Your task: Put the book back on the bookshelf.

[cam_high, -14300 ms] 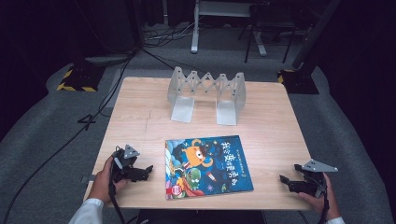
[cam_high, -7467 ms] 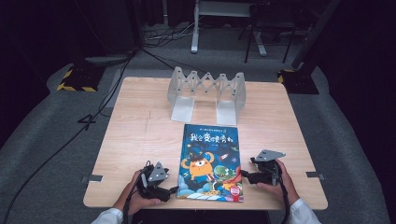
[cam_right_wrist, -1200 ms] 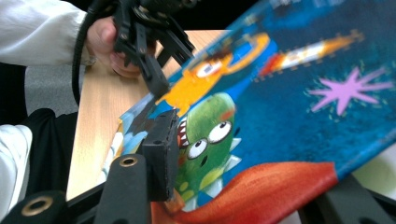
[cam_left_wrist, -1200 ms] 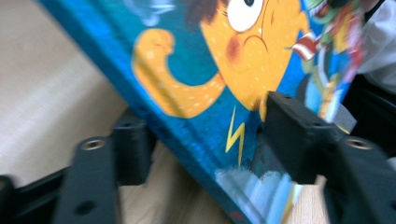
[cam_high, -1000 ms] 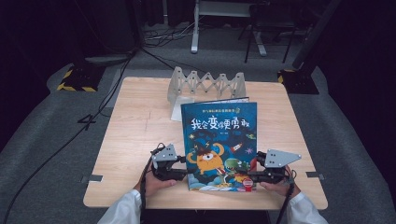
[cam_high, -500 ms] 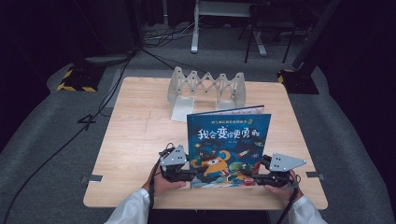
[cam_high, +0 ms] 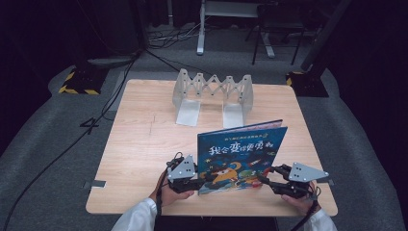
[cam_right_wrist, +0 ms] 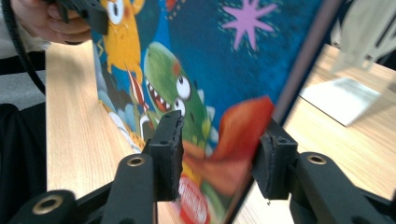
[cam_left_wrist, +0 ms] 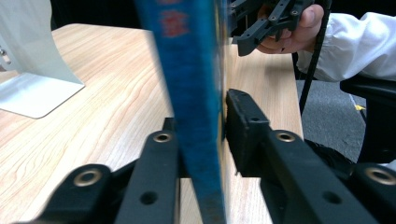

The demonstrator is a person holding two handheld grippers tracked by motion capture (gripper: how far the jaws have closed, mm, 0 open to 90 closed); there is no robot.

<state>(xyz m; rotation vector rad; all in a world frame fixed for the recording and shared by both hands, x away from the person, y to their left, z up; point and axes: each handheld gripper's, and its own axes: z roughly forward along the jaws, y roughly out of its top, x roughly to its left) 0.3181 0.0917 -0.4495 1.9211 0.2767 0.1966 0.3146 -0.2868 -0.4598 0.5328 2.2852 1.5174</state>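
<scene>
On a pale wood-grain table ringed by grey floor and a dark room, with cables trailing over the floor at the far left and a yellow-and-black striped base beyond the far-left corner, you stand a blue picture book upright on its bottom edge near the front edge, cover facing you. Your left gripper has just been closing, and its jaws now pinch the book's lower left edge, one pad on each face; the left gripper view shows the book edge-on between them. Your right gripper straddles the lower right corner, but its jaws stand apart from the cover, one on each side without pressing it. A white folding rack stands well behind the book. Large Chinese characters run across the cover, too small to read reliably; cartoon monsters, one green and one orange, fill the artwork.
</scene>
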